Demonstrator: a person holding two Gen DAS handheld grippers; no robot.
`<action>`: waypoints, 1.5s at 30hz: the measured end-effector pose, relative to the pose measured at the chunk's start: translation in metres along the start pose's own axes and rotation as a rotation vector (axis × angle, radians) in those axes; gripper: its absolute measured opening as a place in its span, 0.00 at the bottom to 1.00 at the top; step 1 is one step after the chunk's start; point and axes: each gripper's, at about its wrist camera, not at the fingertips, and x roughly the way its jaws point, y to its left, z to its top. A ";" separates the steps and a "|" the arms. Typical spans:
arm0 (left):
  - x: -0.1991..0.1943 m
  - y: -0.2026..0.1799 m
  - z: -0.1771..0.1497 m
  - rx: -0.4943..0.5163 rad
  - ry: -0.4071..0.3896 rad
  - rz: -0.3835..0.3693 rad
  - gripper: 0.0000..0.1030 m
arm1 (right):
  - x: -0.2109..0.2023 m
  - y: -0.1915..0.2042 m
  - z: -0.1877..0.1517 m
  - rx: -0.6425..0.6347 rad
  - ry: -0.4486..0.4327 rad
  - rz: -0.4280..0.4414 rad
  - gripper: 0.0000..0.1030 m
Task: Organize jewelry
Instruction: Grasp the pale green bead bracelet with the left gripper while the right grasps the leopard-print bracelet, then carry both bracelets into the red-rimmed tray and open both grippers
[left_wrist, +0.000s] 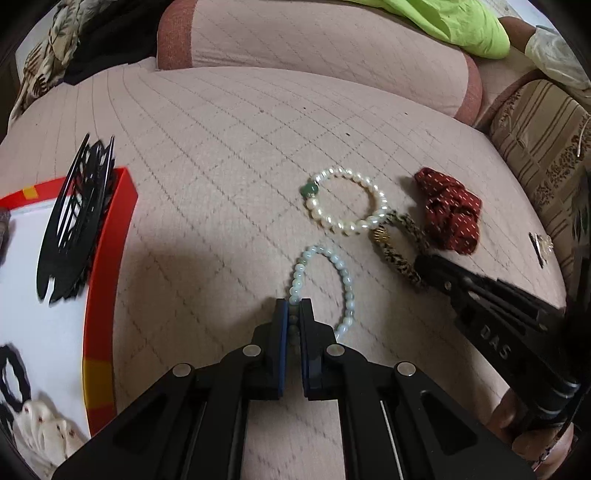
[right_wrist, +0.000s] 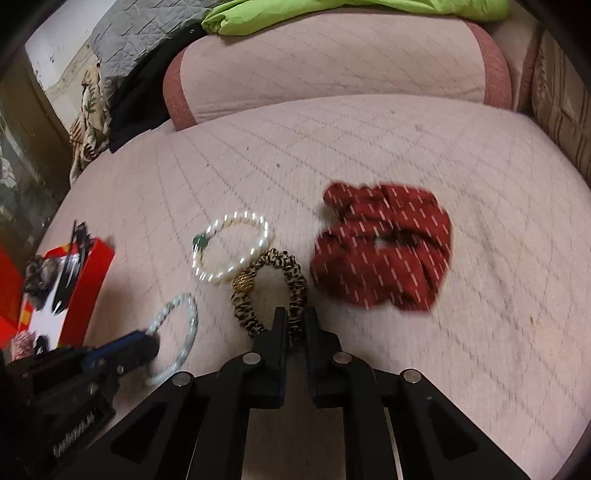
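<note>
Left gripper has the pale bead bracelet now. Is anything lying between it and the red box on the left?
Nothing visible does. The left gripper is shut on the pale bead bracelet, and only bare quilted cover lies between it and the red box. A black hair comb leans over the box's rim.

Pink quilted seat cushion (left_wrist: 229, 155) fills most of both views, diamond stitching, a few dark specks. Matching back cushion (left_wrist: 314, 55) across the top, darker pink end panels. Lime-green cloth (left_wrist: 461, 22) draped on it, upper right. Striped floral-pattern cushion (left_wrist: 543, 147) at right edge. Upper left: dark garment (right_wrist: 147, 103), leaf-print fabric (right_wrist: 90, 122), grey quilted blanket (right_wrist: 133, 40), patch of white wall (right_wrist: 55, 55). Lighting soft, indoor.
</note>
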 end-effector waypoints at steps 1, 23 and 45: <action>-0.003 0.001 -0.003 -0.006 0.005 -0.010 0.05 | -0.007 -0.003 -0.009 0.002 0.004 0.004 0.09; -0.022 -0.003 -0.051 -0.042 0.025 -0.030 0.05 | -0.043 0.004 -0.065 -0.092 -0.001 -0.096 0.12; -0.160 0.042 -0.047 -0.100 -0.187 -0.062 0.05 | -0.131 0.058 -0.053 -0.126 -0.132 0.059 0.08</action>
